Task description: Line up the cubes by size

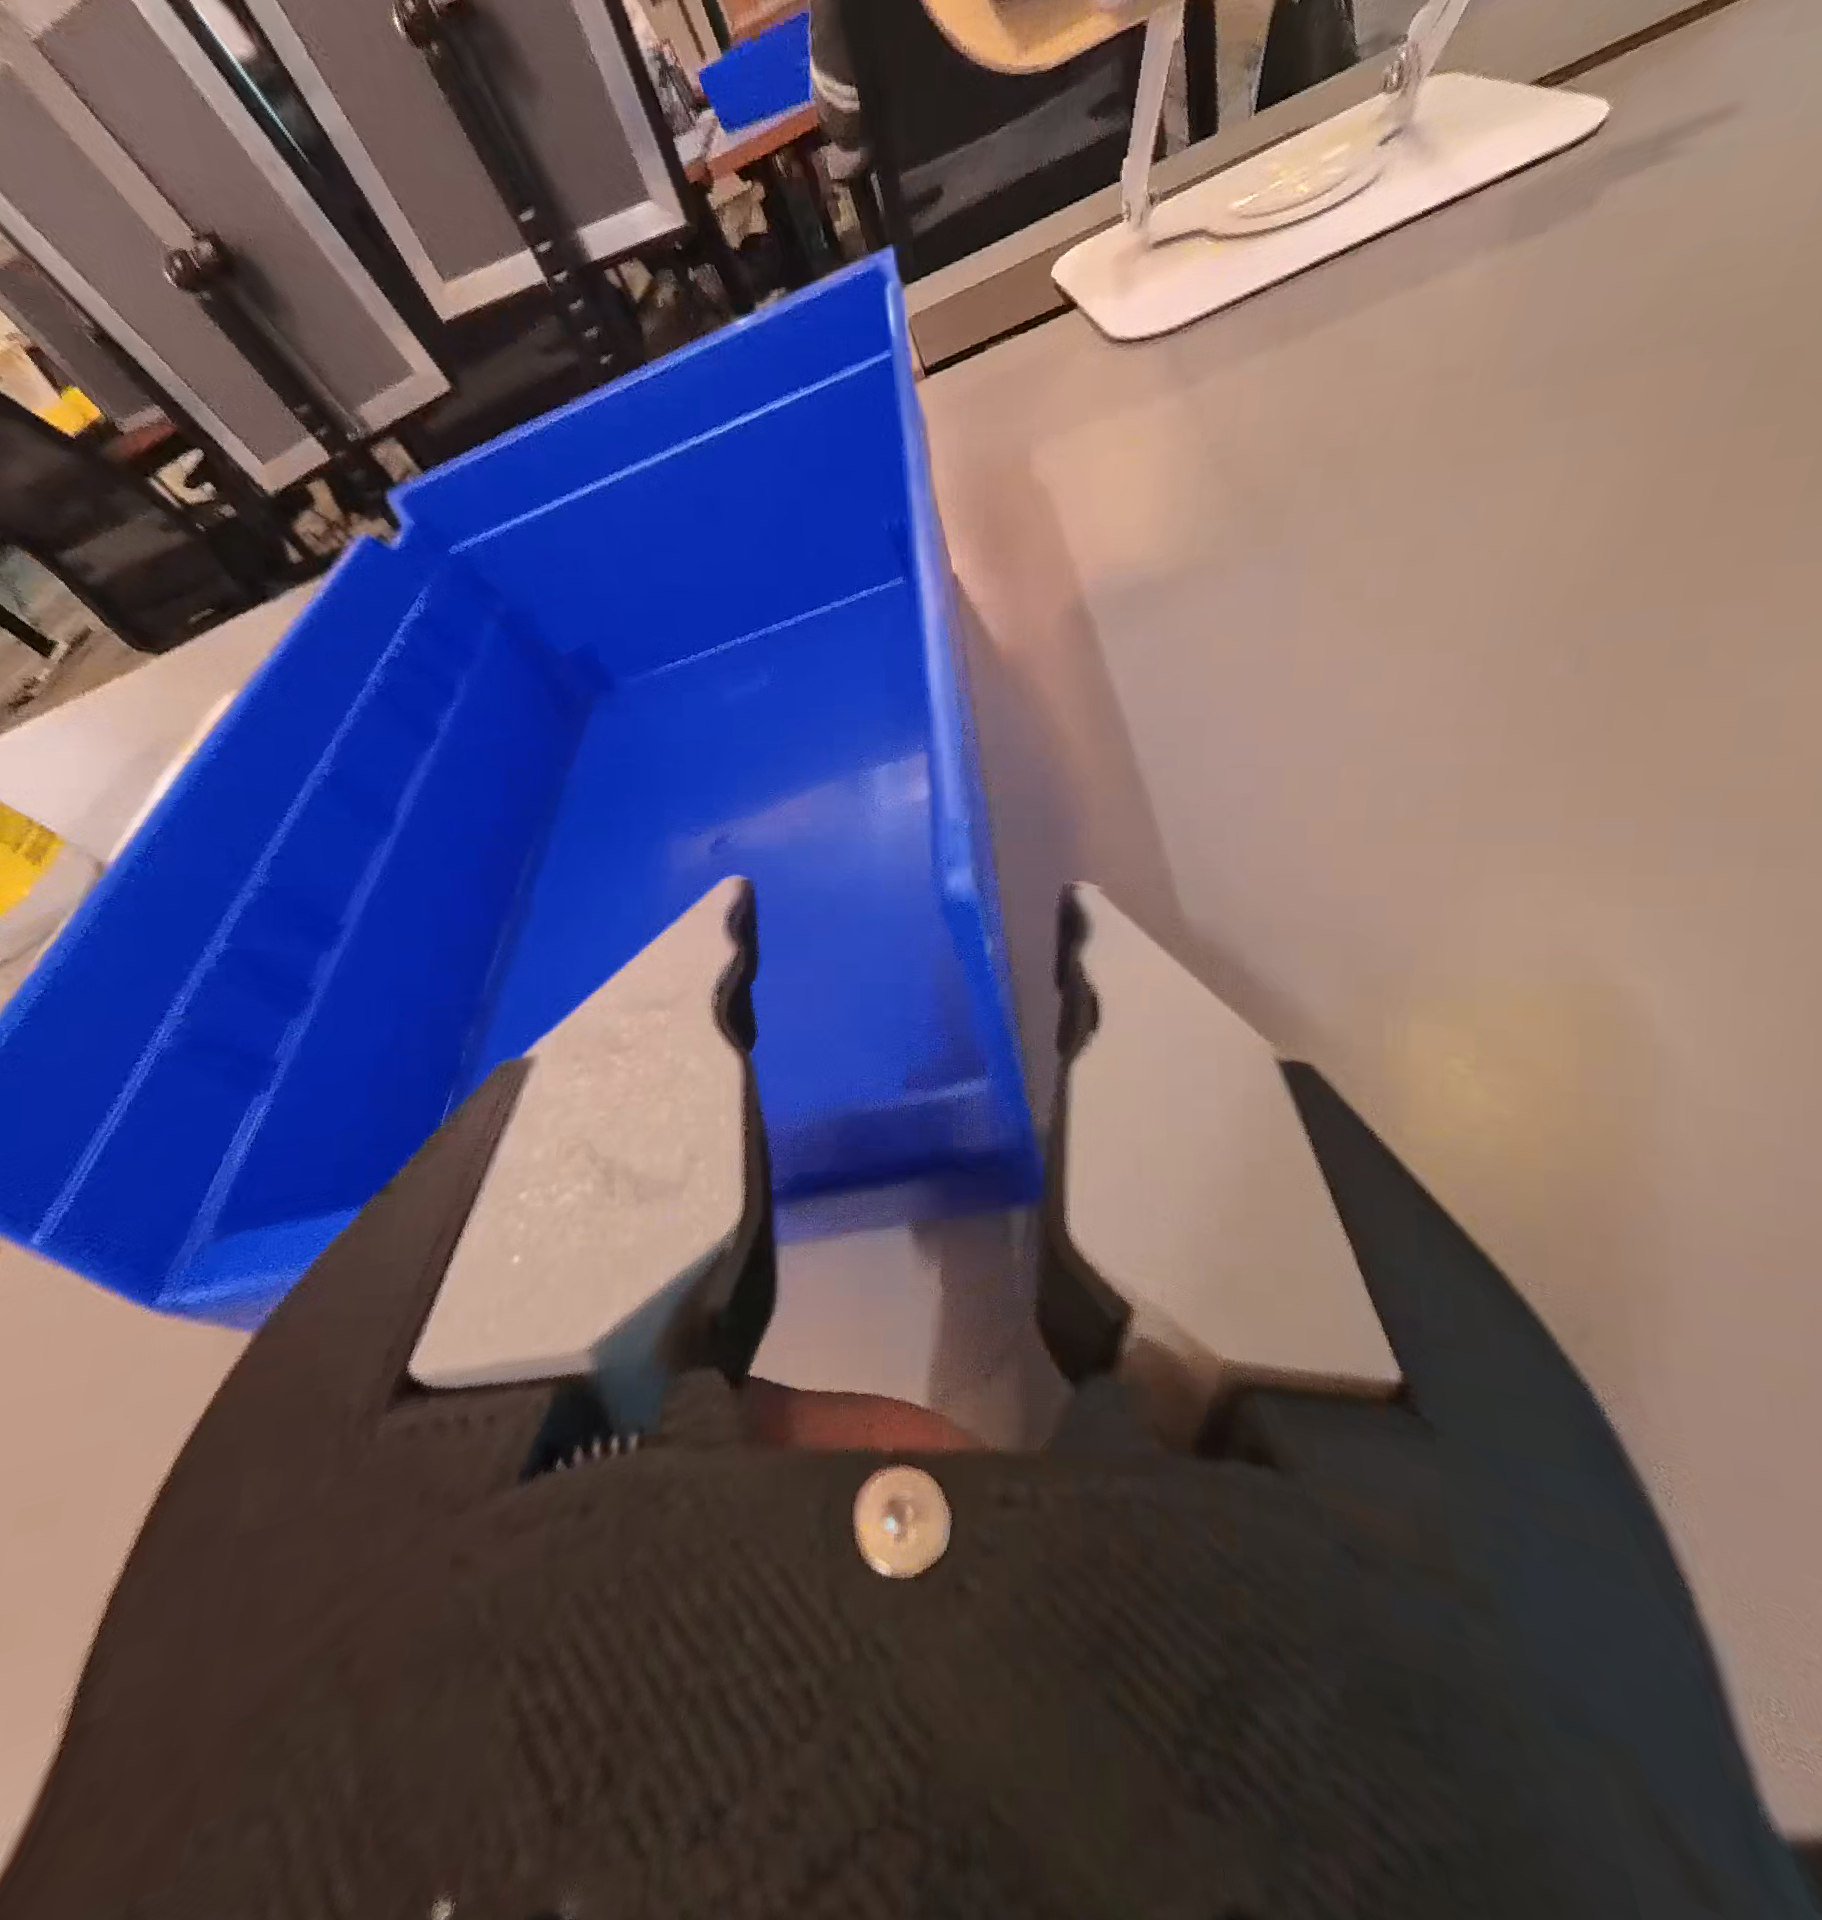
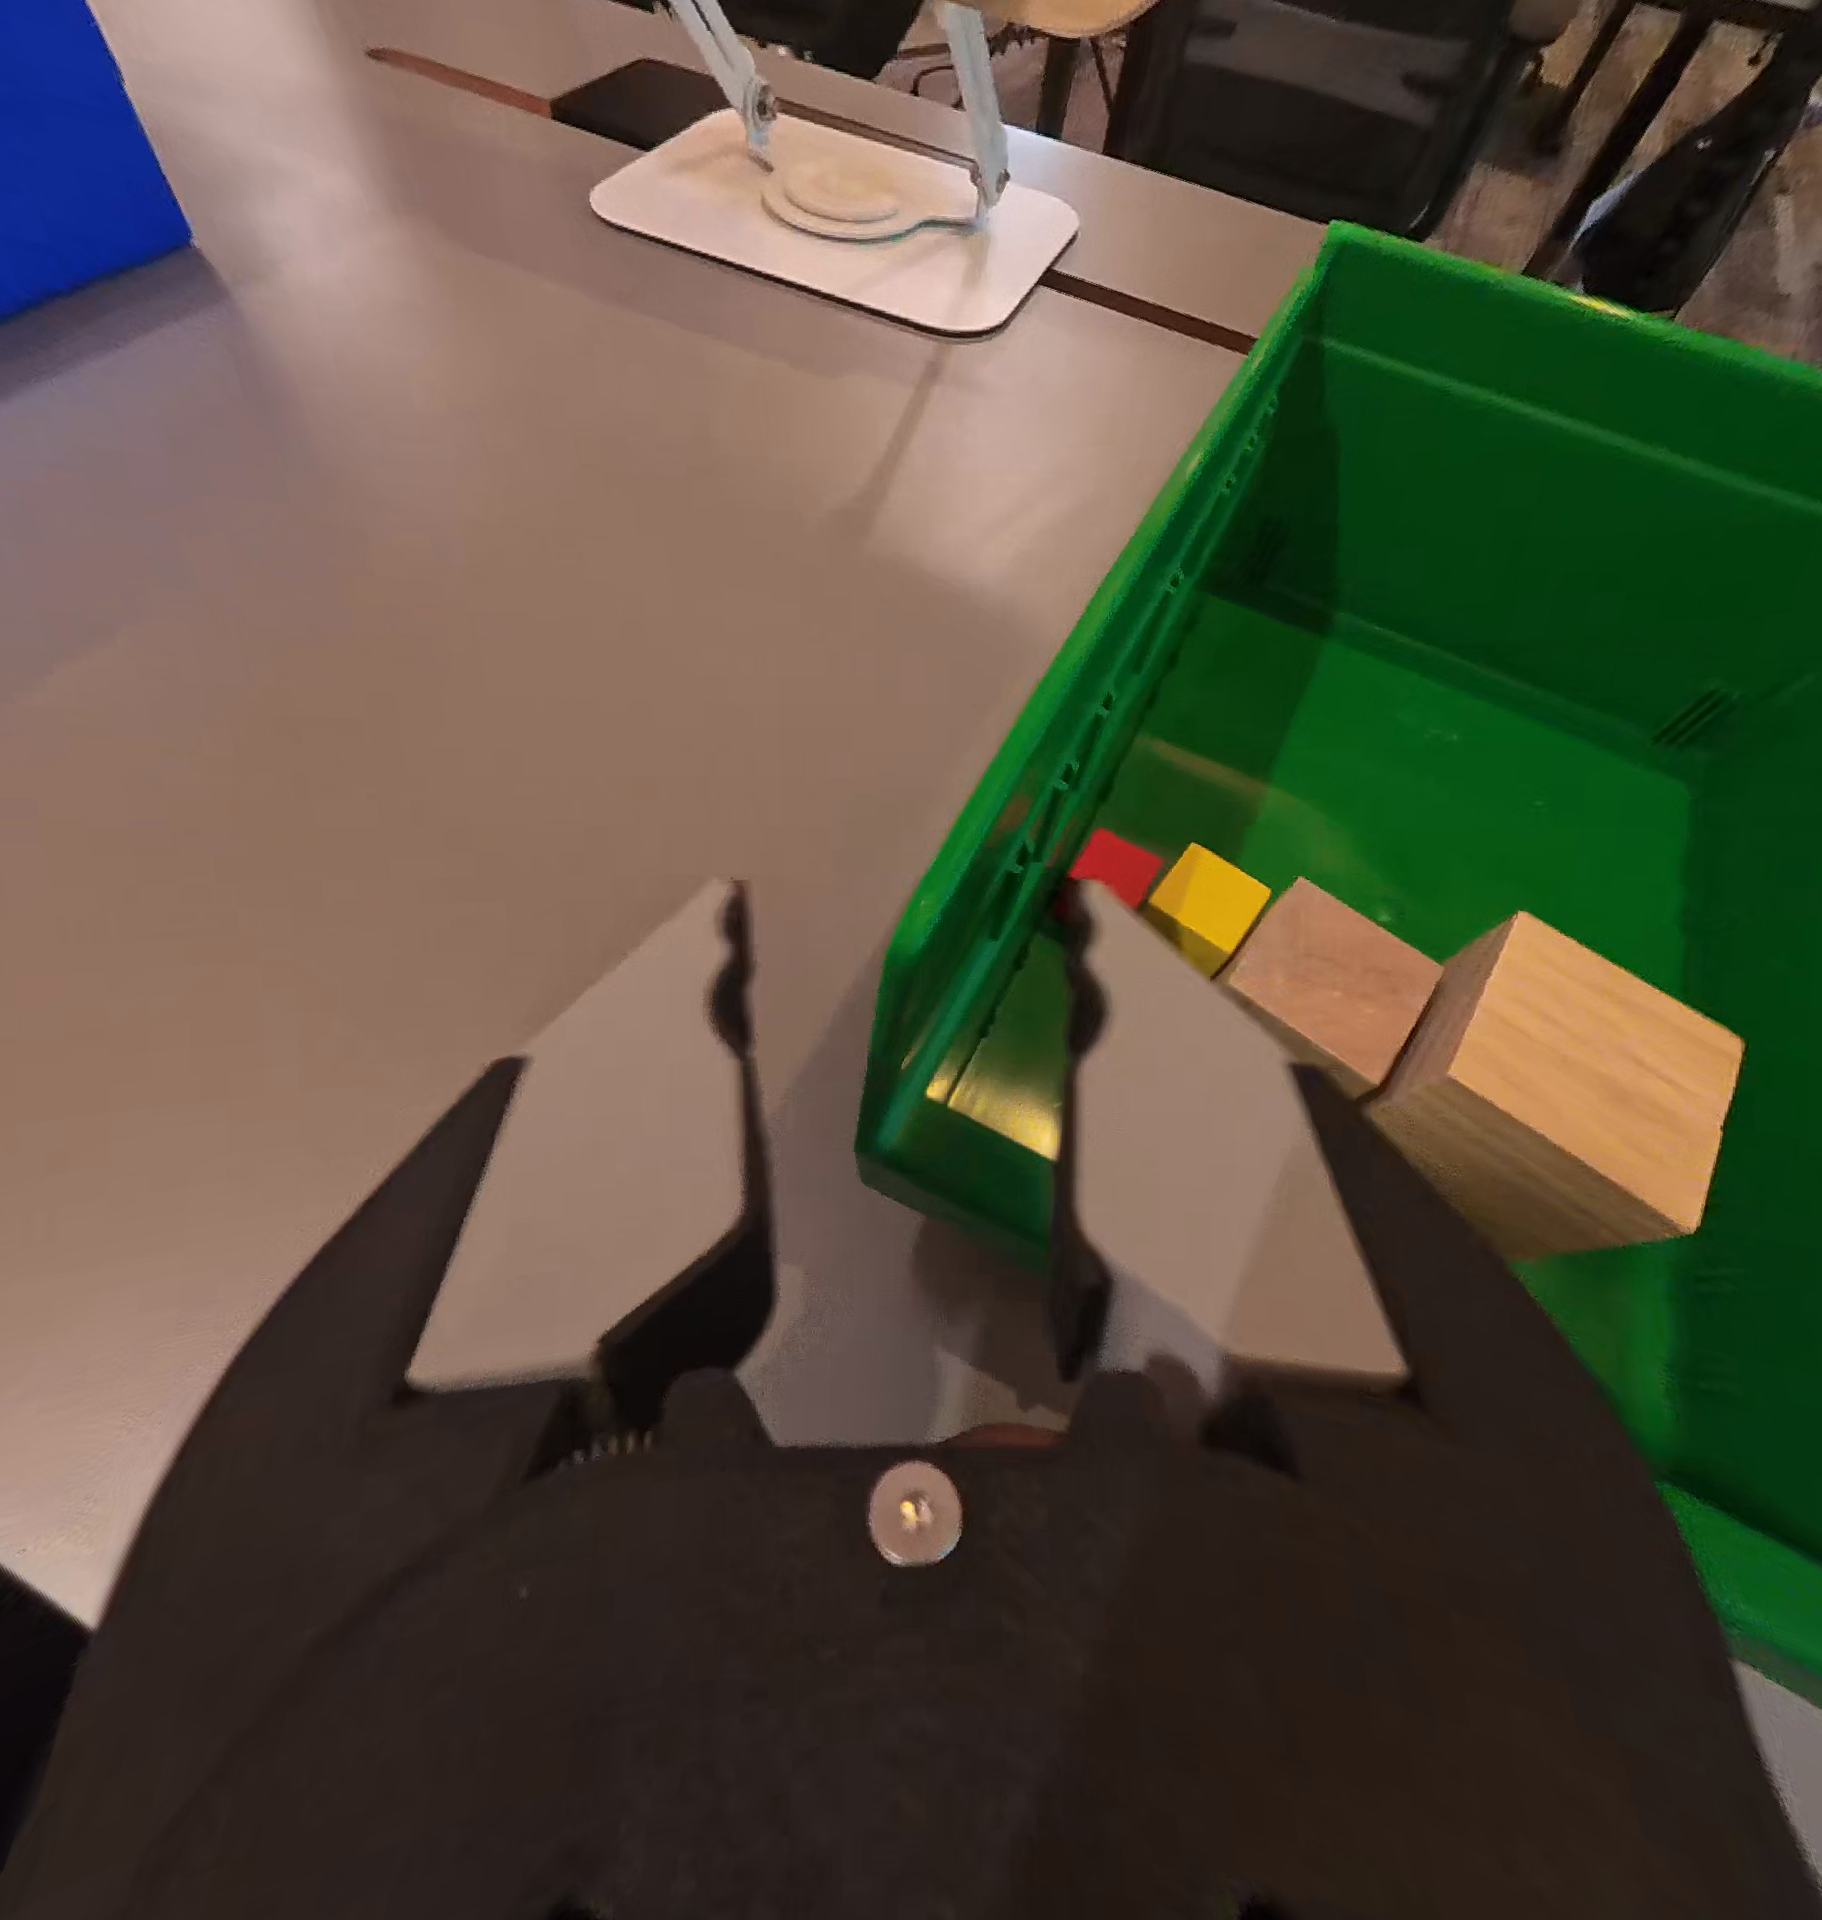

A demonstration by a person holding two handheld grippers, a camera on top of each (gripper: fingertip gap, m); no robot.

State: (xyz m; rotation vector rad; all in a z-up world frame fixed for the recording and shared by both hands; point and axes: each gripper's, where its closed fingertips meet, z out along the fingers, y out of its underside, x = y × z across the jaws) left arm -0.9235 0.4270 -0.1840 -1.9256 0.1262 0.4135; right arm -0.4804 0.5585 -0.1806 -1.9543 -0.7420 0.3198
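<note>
We see four cubes in the green bin (image 2: 1572, 499), touching in a row: red cube (image 2: 1120, 864), yellow cube (image 2: 1208, 902), brown cube (image 2: 1333, 982), pale wooden cube (image 2: 1561, 1081); both the left gripper (image 1: 902, 909) and right gripper (image 2: 907, 904) have fingers spread, holding nothing

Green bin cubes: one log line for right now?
cubes: small red cube, yellow cube, two larger wooden cubes in row, green plastic bin | left gripper: open, empty | right gripper: open, empty

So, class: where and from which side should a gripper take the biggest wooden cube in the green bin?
Grip the biggest wooden cube across its two free side faces, coming down from above. Its top is open; one face seems to abut the smaller wooden cube, and the green bin wall blocks a sideways approach.
</note>
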